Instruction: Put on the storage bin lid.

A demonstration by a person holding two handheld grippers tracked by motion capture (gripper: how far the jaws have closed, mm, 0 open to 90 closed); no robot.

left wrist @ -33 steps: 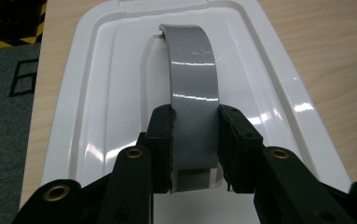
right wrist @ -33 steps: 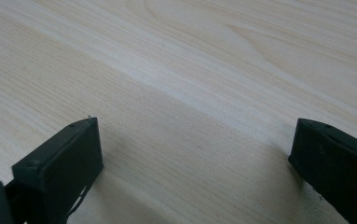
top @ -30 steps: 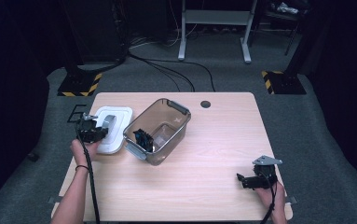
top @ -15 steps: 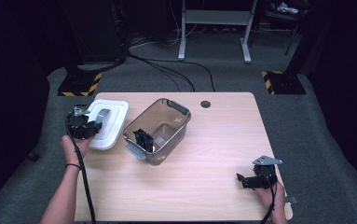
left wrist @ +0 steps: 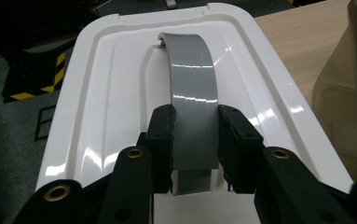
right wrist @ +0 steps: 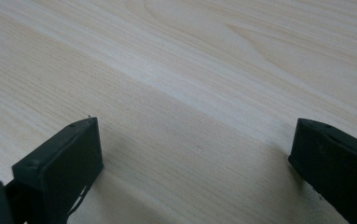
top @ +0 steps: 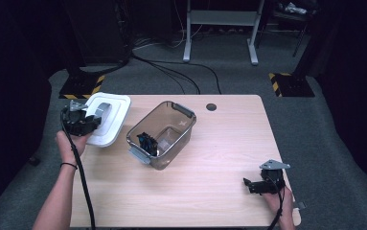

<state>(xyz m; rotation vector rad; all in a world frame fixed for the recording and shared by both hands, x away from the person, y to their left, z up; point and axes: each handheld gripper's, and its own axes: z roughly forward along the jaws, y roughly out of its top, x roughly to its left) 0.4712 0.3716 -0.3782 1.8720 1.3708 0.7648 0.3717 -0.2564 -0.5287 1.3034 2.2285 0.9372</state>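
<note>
A dim lab or test bay

A light wooden table stands on grey carpet; yellow-black hazard-striped feet, black floor cables and a grey metal stand lie beyond its far edge.

The lid was glossy white plastic with a smooth grey plastic handle that caught reflections; the container looked like clear, smoky plastic with grey clips; the table was pale matt wood grain; the left gripper was matt black with brass-coloured rivets
</note>
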